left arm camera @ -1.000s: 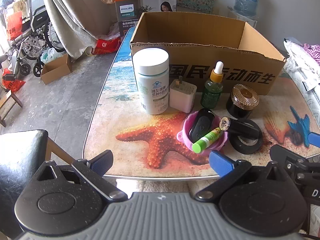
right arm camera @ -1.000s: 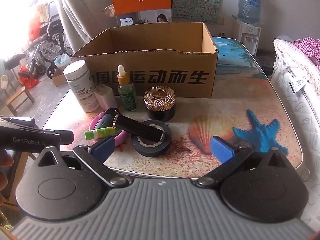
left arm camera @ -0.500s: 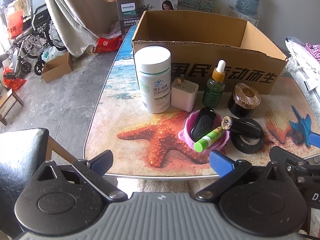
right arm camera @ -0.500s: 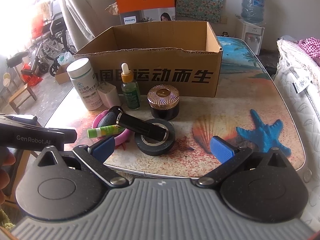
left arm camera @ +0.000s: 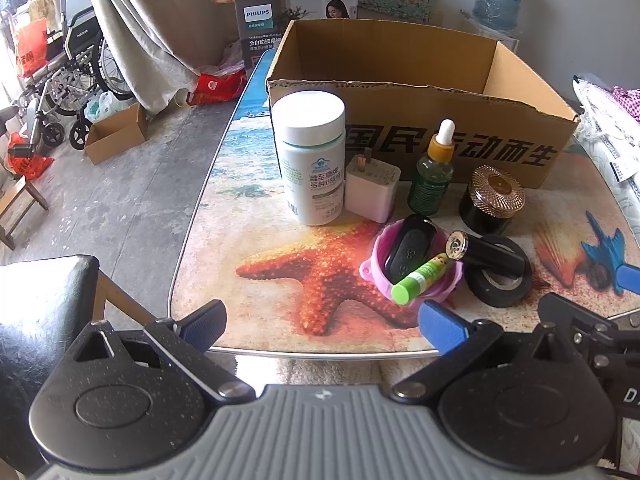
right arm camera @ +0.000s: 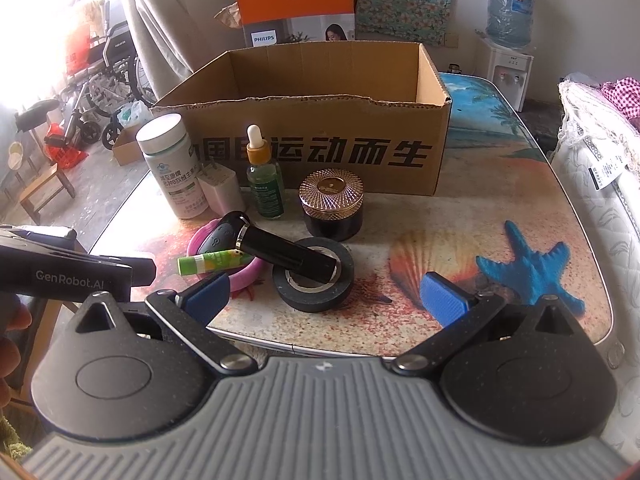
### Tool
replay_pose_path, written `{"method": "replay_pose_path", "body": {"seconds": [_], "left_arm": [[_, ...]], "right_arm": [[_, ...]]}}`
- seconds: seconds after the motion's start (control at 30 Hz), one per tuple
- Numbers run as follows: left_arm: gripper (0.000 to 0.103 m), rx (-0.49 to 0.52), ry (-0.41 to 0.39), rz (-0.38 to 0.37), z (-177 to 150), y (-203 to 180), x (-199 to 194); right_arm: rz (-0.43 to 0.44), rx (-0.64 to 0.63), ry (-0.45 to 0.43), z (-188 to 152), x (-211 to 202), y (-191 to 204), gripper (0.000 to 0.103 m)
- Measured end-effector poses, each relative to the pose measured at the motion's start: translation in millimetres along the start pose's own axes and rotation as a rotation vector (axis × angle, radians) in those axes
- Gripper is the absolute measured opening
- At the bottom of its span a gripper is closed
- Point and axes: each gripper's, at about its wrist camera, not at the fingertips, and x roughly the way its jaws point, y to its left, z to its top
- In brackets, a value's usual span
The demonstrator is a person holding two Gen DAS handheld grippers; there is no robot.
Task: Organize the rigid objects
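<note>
You hold both tongs wide and empty: left gripper (left arm camera: pixel 322 324), right gripper (right arm camera: pixel 326 296), at the table's (left arm camera: pixel 256 240) near edge; cardboard box (left arm camera: pixel 400 80) toward its far edge.

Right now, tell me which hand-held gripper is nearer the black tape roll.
Right. The right hand-held gripper sits just short of the black tape roll; the left hand-held gripper is off to its left.

lived-in home room, folded wheelchair (left arm camera: pixel 76 76), water dispenser (right arm camera: pixel 510 40), bedding (right arm camera: pixel 600 152), seaside-print table (right arm camera: pixel 500 208)
</note>
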Motion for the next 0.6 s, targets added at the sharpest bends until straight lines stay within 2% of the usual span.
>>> {"method": "replay_pose_path", "body": {"seconds": [0.6], "left_arm": [[0.103,-0.003,0.012,0.006,1.6,6.0,2.8]], "right_arm": [[0.012,-0.012,0.012,2.8,6.6,2.9,0.102]]}}
